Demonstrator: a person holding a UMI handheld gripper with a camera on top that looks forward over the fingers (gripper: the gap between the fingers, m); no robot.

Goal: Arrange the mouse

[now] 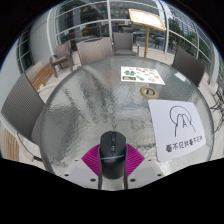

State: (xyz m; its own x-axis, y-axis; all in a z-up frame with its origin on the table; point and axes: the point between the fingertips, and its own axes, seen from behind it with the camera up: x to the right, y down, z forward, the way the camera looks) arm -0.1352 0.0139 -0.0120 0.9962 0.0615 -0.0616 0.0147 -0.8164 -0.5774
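Observation:
A black computer mouse (111, 150) sits between my gripper's (111, 163) two fingers, its front pointing away from me. The pink pads (92, 161) press against both of its sides, so the gripper is shut on it. It is at the near edge of a grey speckled table (85, 100). I cannot tell whether the mouse is resting on the table or just above it. The rear of the mouse is hidden between the fingers.
A white sign (178, 125) with a logo and printed text lies on the table ahead to the right. A sheet with green shapes (139, 73) lies farther back. Chairs (60, 58) stand beyond the table at the left, a yellow post (146, 38) behind.

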